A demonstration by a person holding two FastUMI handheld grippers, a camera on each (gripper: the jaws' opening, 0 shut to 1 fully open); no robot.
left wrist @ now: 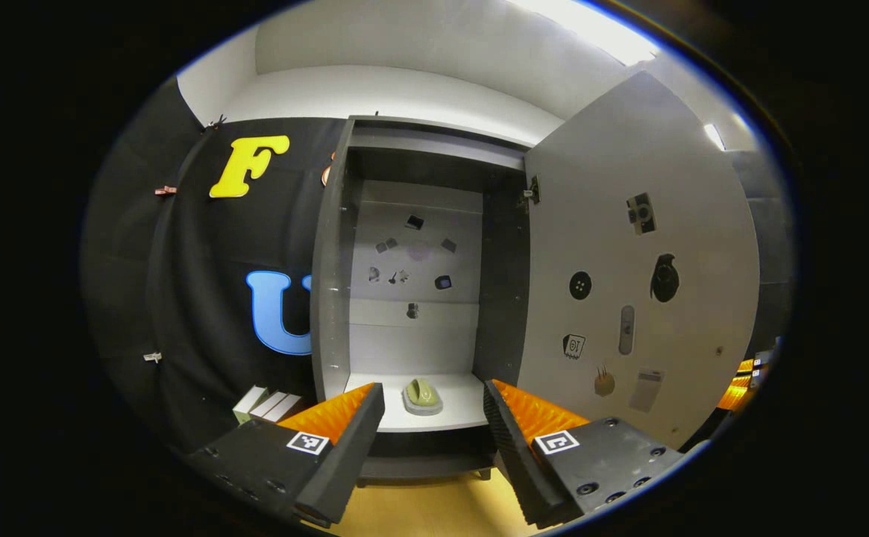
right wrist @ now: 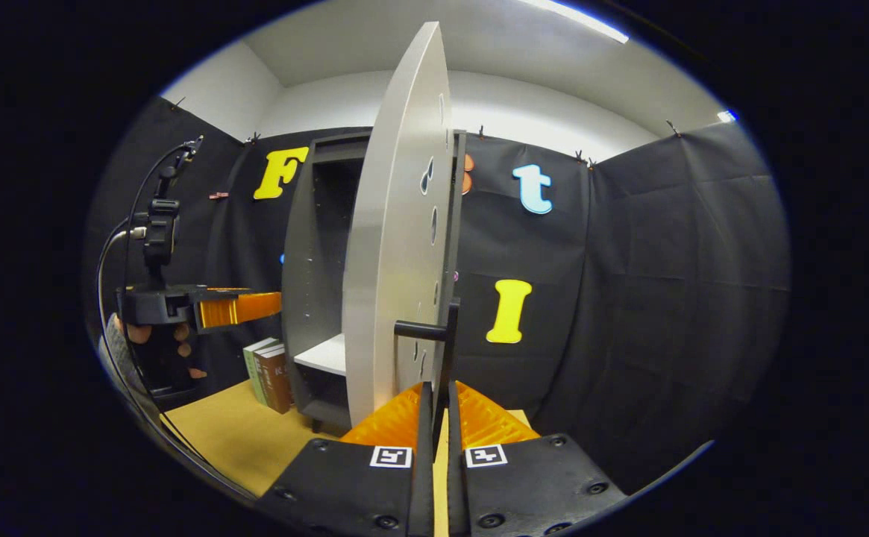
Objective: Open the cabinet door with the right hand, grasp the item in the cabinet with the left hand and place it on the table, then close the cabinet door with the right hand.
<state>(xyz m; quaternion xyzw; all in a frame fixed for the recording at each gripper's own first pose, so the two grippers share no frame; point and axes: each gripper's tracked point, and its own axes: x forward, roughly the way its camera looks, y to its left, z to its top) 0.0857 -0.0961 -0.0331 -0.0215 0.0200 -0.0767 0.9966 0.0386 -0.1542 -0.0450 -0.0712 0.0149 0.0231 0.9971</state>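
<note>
The cabinet door (left wrist: 628, 268) stands wide open, swung out to the right in the left gripper view, and the cabinet (left wrist: 412, 298) shows its pale interior. There on the white shelf (left wrist: 449, 414) sits the item (left wrist: 422, 395), a small green object on a grey base, resting near the shelf's front edge. The left tongs (left wrist: 434, 425) are spread wide, fingers apart on either side of the frame, and the item lies straight ahead between their lines, just beyond the fingertips, not touched by either. Below the shelf, the tan worktop (left wrist: 434, 511) shows between the fingers.

Over in the right gripper view, the right tongs (right wrist: 440, 406) are pressed close together with the dark vertical door handle (right wrist: 445, 350) running down into the slim gap between them; whether both fingers actually squeeze it, I cannot tell. The door is edge-on here. Off to the left, the left tongs (right wrist: 255, 307) hover level, pointing toward the cabinet opening, a hand (right wrist: 158, 343) gripping beneath. Books (right wrist: 270, 373) stand on the worktop beside the cabinet.
</note>
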